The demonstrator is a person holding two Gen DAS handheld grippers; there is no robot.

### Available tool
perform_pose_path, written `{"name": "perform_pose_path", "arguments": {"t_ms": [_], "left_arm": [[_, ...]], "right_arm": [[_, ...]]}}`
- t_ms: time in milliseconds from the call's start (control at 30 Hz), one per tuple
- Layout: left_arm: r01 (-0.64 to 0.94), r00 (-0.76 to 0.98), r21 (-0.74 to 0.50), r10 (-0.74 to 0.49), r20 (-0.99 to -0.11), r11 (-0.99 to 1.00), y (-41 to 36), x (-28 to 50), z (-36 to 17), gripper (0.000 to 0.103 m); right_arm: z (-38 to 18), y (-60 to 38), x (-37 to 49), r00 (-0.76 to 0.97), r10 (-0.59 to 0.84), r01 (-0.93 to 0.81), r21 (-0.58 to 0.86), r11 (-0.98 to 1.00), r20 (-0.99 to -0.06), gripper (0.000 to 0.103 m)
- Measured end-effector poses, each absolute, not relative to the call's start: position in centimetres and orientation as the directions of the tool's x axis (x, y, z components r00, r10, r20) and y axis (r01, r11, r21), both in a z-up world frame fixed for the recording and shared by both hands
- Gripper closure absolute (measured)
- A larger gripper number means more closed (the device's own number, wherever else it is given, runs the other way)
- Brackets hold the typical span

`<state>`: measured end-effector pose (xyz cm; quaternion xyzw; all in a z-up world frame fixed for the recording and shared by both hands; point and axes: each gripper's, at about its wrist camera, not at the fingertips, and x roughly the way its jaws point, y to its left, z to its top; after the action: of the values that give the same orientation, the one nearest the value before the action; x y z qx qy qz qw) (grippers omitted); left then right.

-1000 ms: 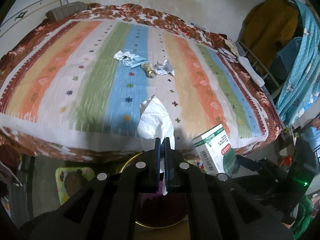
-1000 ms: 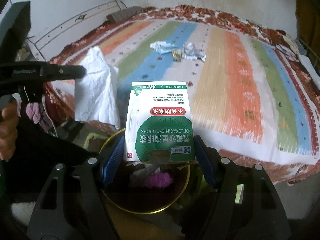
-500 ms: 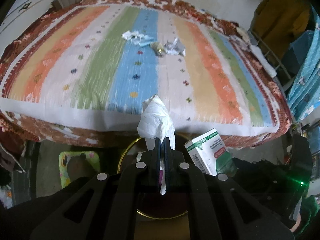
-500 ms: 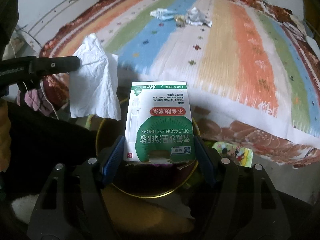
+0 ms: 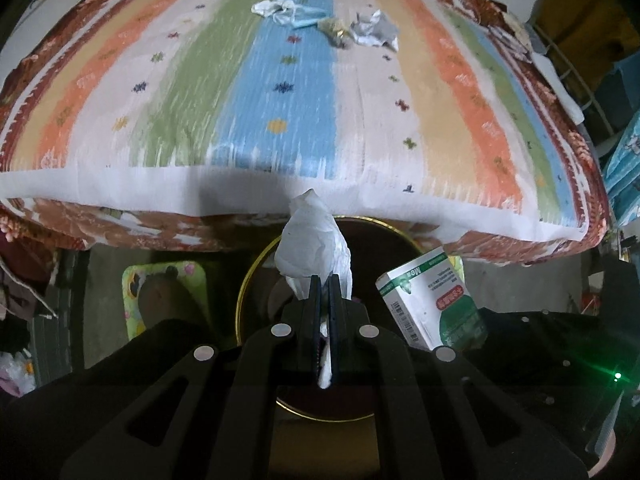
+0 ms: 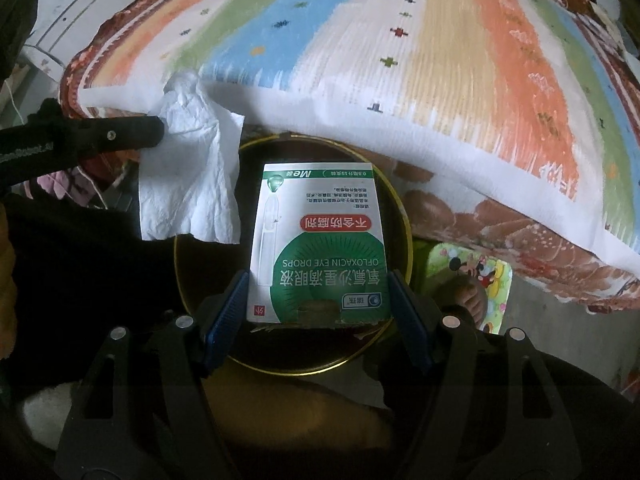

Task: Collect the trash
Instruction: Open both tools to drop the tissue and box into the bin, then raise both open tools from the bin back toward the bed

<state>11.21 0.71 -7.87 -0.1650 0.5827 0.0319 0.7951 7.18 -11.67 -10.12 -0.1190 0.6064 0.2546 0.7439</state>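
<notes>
My left gripper [image 5: 324,280] is shut on a crumpled white tissue [image 5: 313,244] and holds it over a round dark bin with a gold rim [image 5: 256,272]. My right gripper [image 6: 318,280] is shut on a green and white eye drops box [image 6: 316,248], held above the same bin [image 6: 404,216]. The box also shows in the left wrist view [image 5: 432,300], and the tissue [image 6: 192,184] and left gripper [image 6: 160,130] show in the right wrist view. More trash lies far back on the bed: a white and blue wrapper [image 5: 288,10], a small gold piece [image 5: 336,28] and crumpled paper [image 5: 376,32].
The bed with a striped cover [image 5: 280,100] fills the view ahead; its front edge hangs just behind the bin. A foot in a colourful cartoon slipper [image 6: 472,284] stands on the floor next to the bin. Clothes hang at the far right [image 5: 580,4].
Both grippers have drawn back from the bed and tilted down, so the tissue and the box now hang over the bin. Both grips are unchanged.
</notes>
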Motion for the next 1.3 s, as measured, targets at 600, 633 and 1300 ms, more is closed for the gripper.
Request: {"name": "perform_pose_path", "arguments": {"t_ms": [600,633,1300], "left_arm": [[-0.281,0.332,-0.27,-0.171,-0.928,0.921,1.5,11.4,-7.9,0.066],[-0.28,0.338,-0.273,-0.171,-0.926,0.92,1.6,11.4,-7.7,0.066],[-0.252,0.564,-0.28,-0.094,-0.82,0.926,2.6,11.2,-1.9,0.027]], "right_arm": [[-11.5,-11.6,7.7,0.065,0.251,-0.492,0.188,0.85,-0.966,0.024],[-11.4,-11.6,7.7,0.071,0.252,-0.493,0.186,0.85,-0.965,0.024],[-3.5,-13.4,8.6,0.411,0.348,-0.495,0.115,0.861,-0.842,0.018]]}}
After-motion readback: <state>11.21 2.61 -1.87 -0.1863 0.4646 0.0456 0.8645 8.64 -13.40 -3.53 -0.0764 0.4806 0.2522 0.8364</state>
